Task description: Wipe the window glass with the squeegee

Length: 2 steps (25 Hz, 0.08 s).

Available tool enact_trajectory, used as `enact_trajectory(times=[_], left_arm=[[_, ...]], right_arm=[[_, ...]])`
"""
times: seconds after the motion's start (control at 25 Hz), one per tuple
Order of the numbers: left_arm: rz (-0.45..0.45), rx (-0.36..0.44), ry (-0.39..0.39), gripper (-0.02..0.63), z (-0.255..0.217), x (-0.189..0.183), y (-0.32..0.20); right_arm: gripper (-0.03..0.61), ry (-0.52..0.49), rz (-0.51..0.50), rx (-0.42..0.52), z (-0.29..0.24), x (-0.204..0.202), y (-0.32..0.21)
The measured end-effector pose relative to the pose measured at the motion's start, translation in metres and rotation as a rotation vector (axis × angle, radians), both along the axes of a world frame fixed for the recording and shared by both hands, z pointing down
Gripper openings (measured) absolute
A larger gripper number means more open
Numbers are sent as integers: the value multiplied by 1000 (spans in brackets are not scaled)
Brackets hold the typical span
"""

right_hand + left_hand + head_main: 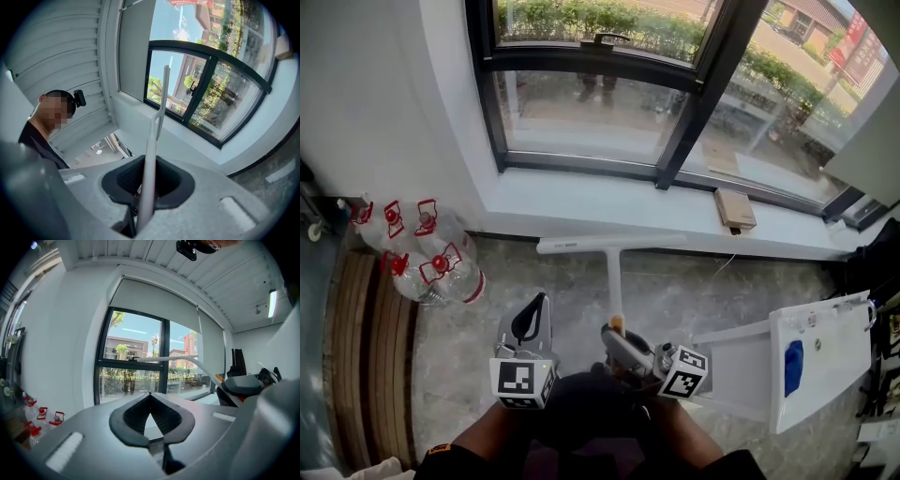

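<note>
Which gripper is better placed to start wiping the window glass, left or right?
Right: the right gripper is shut on the squeegee, blade toward the window glass; the left gripper is shut and empty.

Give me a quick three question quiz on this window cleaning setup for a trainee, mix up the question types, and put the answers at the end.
1. Multiple choice: which gripper is shut on the squeegee? A) left B) right C) both
2. True or false: the squeegee's blade is pressed against the window glass.
3. Short answer: what lies on the window sill, toward its right end?
Key:
1. B. The right gripper clamps the handle; the left gripper is shut on nothing.
2. False. The blade is clear of the glass, in front of the sill.
3. A small brown box.
</note>
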State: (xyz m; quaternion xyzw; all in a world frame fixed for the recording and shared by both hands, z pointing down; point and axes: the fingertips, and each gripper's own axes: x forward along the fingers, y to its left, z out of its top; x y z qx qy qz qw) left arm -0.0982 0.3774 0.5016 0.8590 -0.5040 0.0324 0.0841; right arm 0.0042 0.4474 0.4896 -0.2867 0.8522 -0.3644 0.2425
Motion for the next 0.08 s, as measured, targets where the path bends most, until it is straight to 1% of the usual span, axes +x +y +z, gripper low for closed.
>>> enact_trajectory(times=[0.08], left_arm=[[-3,0,-2,18,0,2,0]], right_arm=[[41,-4,-3,0,0,2,-1]])
